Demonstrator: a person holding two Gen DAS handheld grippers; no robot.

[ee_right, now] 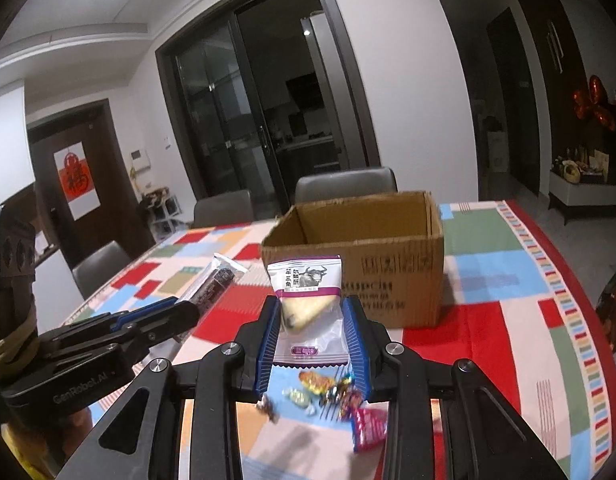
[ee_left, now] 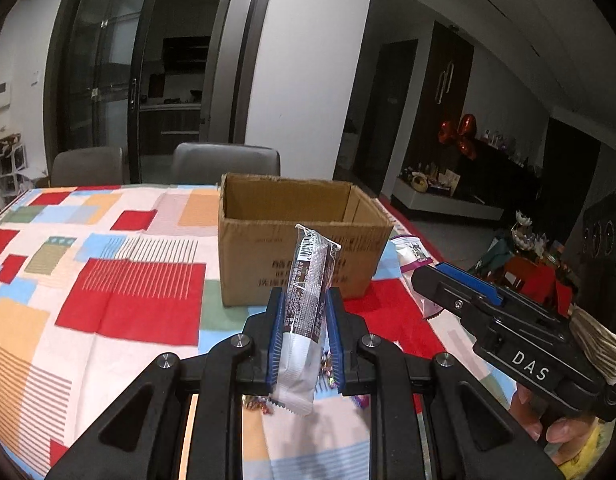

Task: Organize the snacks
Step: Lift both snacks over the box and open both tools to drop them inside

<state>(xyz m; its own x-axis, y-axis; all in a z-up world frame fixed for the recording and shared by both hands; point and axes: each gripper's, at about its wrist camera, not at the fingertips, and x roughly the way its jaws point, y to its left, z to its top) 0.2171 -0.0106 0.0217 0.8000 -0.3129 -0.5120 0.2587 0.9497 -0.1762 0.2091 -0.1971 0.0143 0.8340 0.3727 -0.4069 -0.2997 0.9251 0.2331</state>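
Right gripper [ee_left: 427,280] body reads "DAS"; left gripper [ee_right: 176,310] body reads "GenRobot.AI". Left gripper pinching long snack bar [ee_left: 308,292], barcode at its top end, held above table [ee_left: 108,280]. Right gripper pinching clear pouch [ee_right: 309,300] with purple-edged bull label, triangular pastry inside, Chinese print unreadable. Open cardboard box [ee_right: 387,264], faded print on side, stands straight ahead on patchwork tablecloth. Loose wrapped candies [ee_right: 327,392] lie below right gripper. Grey chairs [ee_right: 345,184] behind table.
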